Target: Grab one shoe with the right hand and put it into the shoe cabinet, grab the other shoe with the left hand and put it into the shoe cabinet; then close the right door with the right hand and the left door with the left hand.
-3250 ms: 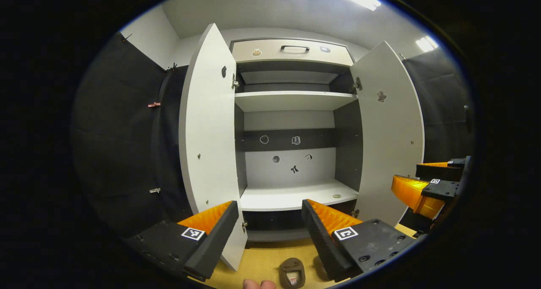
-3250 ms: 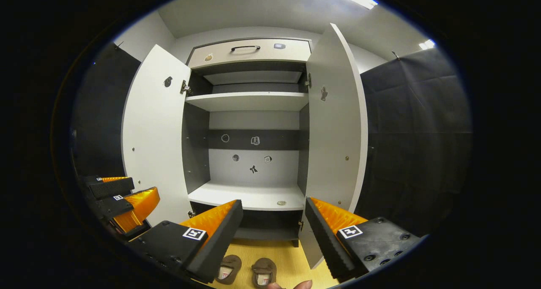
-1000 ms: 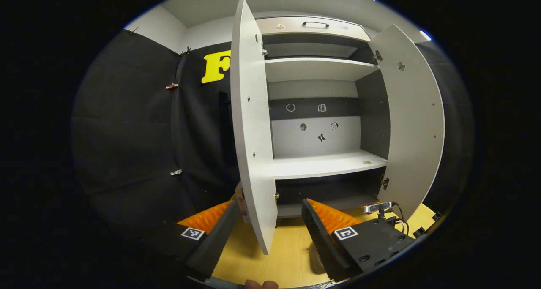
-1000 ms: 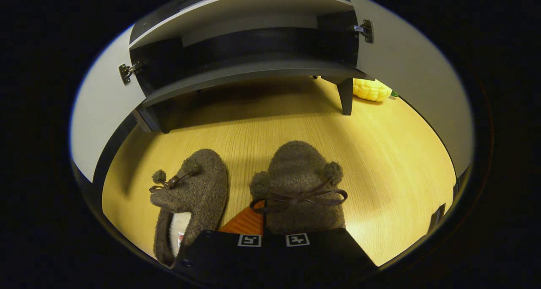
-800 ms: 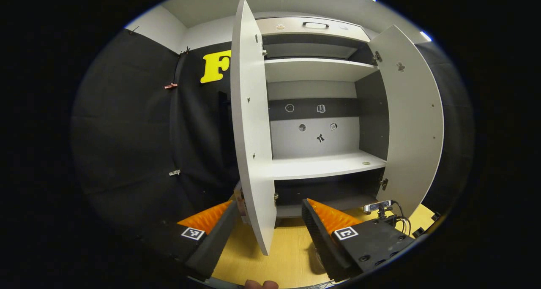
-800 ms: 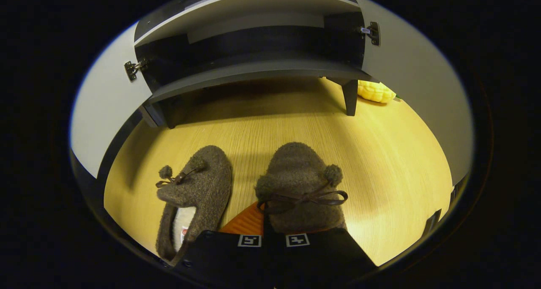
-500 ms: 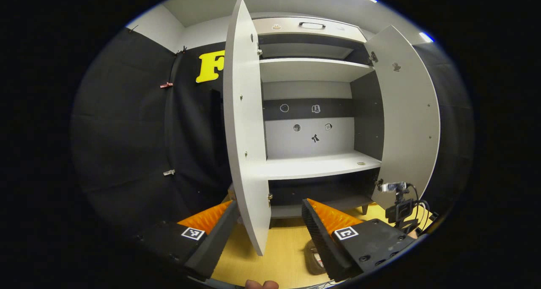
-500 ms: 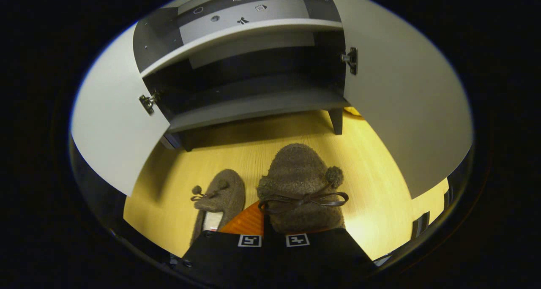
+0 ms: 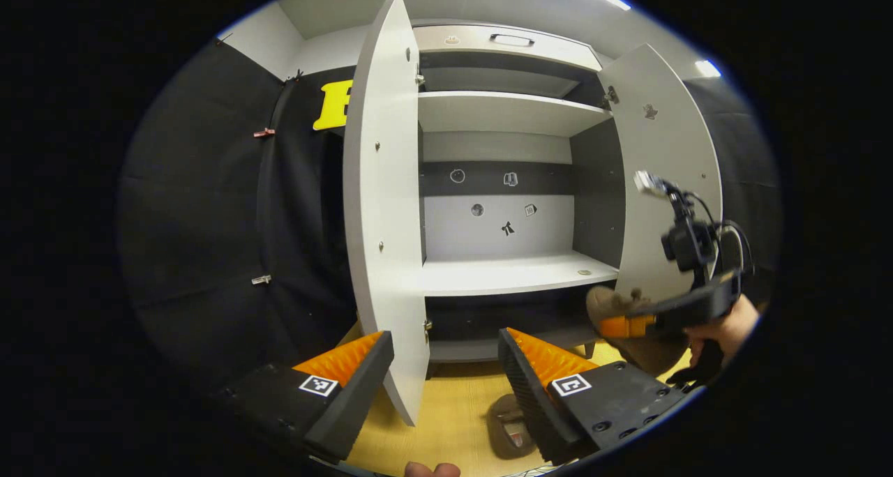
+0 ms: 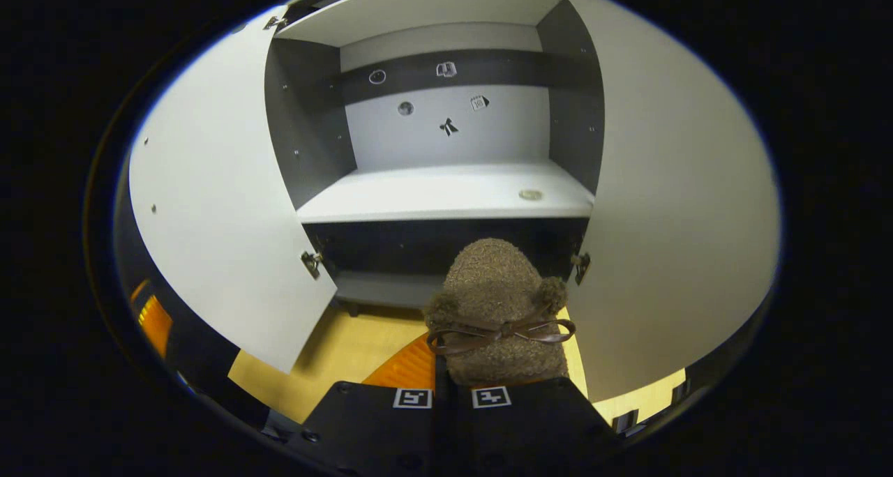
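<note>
- Step in hand: carrying shoe 1 to the cabinet [image 10: 446, 205]; both doors stand wide, so the way in looks clear.
- Left door [image 9: 380, 205]: swung fully out, its edge facing the left gripper view.
- Left gripper [image 9: 446, 365]: fingers spread wide apart, holding nothing, hanging in front of the left door's lower edge.
- Second shoe [image 9: 508, 428]: lying on the wooden floor [image 9: 446, 421], just behind that gripper's right finger; it waits for the left hand.
- Right gripper [image 10: 446, 383]: clenched on the fuzzy brown shoe [image 10: 497, 303], toe pointing at the dark lower compartment.
- Next move, as I judge it: push the shoe forward onto a shelf, then let go.
- Right door [image 10: 670, 205]: open, close beside the held shoe.
</note>
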### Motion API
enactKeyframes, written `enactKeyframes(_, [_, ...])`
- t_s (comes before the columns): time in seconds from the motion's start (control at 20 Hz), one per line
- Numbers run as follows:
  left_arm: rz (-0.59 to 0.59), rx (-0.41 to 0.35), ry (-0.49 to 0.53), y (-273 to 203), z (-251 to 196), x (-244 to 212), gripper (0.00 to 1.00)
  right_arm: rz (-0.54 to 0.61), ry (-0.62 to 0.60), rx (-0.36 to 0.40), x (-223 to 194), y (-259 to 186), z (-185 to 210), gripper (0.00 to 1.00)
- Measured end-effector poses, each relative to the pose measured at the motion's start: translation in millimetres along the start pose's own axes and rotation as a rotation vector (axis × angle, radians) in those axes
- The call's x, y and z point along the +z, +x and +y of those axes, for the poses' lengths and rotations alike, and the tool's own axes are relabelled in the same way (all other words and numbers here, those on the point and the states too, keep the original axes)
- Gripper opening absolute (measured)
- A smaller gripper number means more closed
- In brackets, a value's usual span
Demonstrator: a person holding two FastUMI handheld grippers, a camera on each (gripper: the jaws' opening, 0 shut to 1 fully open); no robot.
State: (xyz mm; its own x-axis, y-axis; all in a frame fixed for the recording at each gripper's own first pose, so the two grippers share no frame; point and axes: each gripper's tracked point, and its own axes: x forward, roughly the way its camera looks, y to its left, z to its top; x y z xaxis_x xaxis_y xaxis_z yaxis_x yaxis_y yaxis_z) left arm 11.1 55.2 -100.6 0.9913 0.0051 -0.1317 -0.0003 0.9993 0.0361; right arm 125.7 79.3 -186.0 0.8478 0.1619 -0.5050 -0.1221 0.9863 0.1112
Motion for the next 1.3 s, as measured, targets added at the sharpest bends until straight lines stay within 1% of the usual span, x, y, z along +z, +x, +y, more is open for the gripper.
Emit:
enactKeyframes(0.15, [0.000, -0.009, -0.010, 3.0, -5.4, -0.9, 0.95, -0.068, -0.033, 0.001, 66.3, 14.6, 4.5, 0.06])
enactKeyframes(0.25, [0.003, -0.012, -0.013, 4.1, -8.6, -2.5, 0.95, -0.090, -0.025, 0.014, 98.2, 31.1, 7.0, 0.06])
enactKeyframes(0.35, [0.007, -0.012, -0.014, 5.2, -10.8, -4.3, 0.95, -0.095, -0.009, 0.021, 122.6, 54.1, 5.2, 0.06])
enactKeyframes(0.6, [0.028, -0.007, -0.014, 6.0, -18.5, -12.9, 0.95, -0.120, 0.001, 0.005, 169.7, 115.5, -5.3, 0.06])
enactKeyframes(0.8, [0.057, 0.010, -0.028, 8.5, -21.8, -24.5, 0.95, -0.153, -0.047, -0.034, 195.1, 162.0, -19.9, 0.06])
enactKeyframes(0.95, [0.086, 0.033, -0.043, 11.0, -19.9, -35.4, 0.95, -0.151, -0.011, -0.031, 207.1, 198.8, -23.9, 0.06])
enactKeyframes(1.1, [0.113, 0.062, -0.045, 11.8, -15.5, -44.7, 0.95, -0.130, -0.018, -0.064, 207.5, 232.4, -35.9, 0.06])
enactKeyframes(1.3, [0.141, 0.101, -0.060, 14.5, -9.2, -53.3, 0.95, -0.076, -0.008, -0.076, 193.7, 261.6, -41.4, 0.06])
